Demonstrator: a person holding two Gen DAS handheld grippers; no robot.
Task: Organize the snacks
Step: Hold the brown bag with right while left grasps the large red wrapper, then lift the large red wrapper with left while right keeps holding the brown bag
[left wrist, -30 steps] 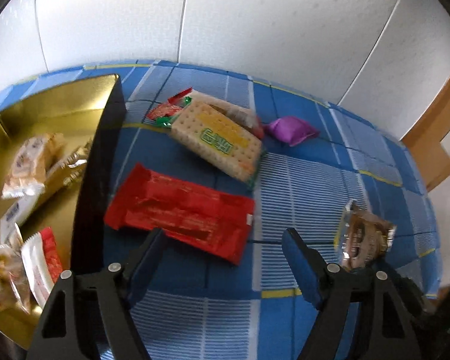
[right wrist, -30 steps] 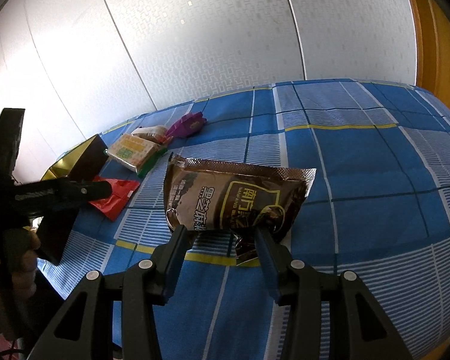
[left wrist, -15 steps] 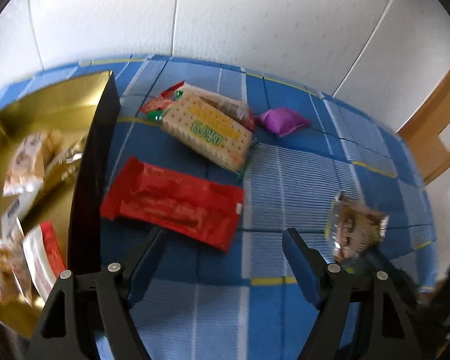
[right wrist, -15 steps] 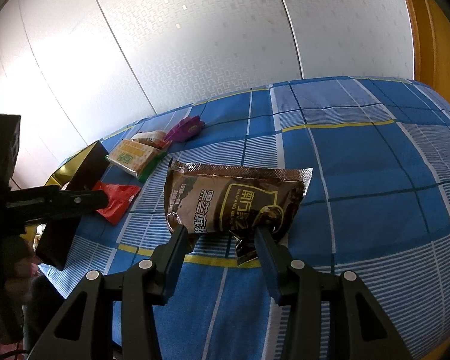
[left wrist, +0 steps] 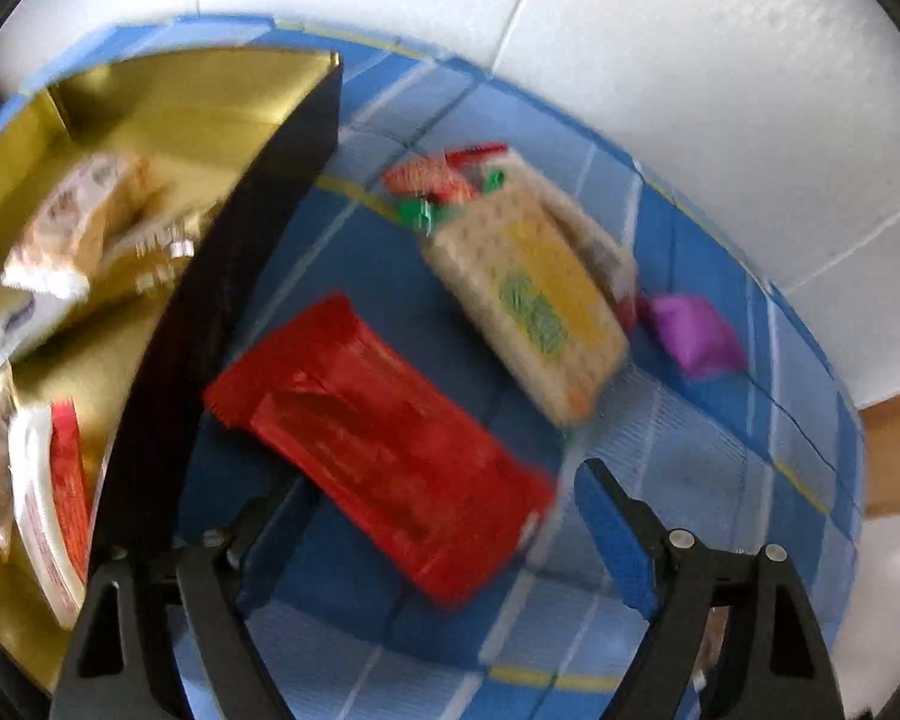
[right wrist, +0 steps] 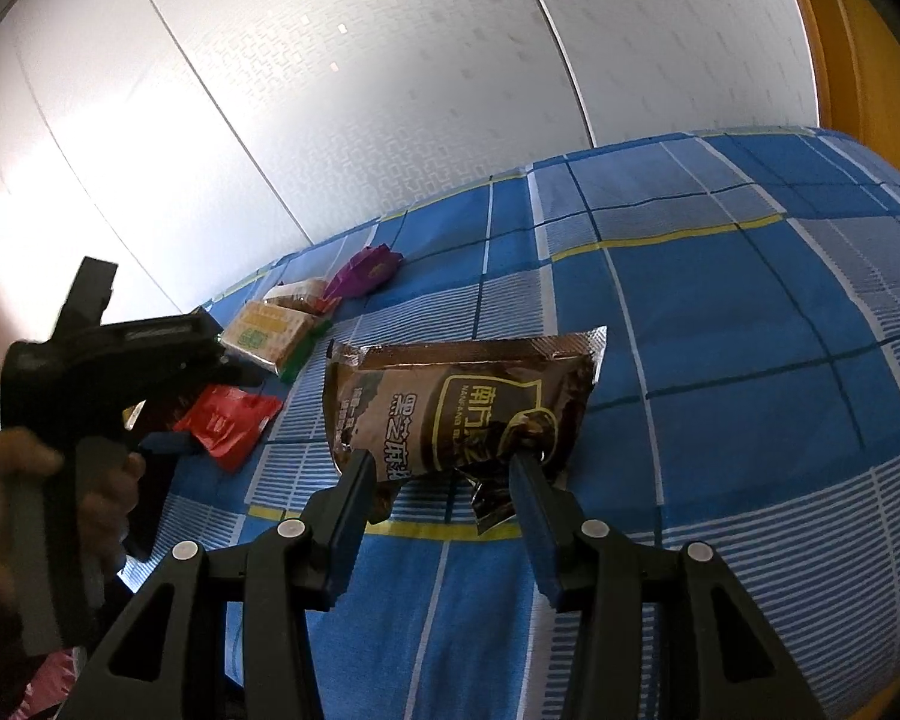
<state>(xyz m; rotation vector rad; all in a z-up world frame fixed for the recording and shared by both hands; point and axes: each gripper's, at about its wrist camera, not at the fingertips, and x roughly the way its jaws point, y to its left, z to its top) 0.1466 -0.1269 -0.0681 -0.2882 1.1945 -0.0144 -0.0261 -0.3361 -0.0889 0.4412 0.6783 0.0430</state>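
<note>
In the left wrist view my left gripper [left wrist: 438,504] is open, its fingers either side of the near end of a red snack packet [left wrist: 378,450] lying on the blue checked cloth. A gold box [left wrist: 168,108] with a black wall stands at the left and holds several snack packs. My right gripper [right wrist: 444,474] is shut on a brown foil snack pouch [right wrist: 456,402] by its near edge and holds it above the cloth. The left gripper [right wrist: 162,444] also shows in the right wrist view, over the red packet [right wrist: 228,426].
A beige cracker pack [left wrist: 534,294], a red-green wrapper [left wrist: 444,186] and a purple pouch [left wrist: 696,336] lie beyond the red packet. A white panelled wall [right wrist: 390,90] backs the cloth. Wooden furniture [right wrist: 864,42] stands at the far right.
My left gripper has moved forward and tilted, so the red packet now lies between its open fingers. My right gripper holds the brown pouch almost still.
</note>
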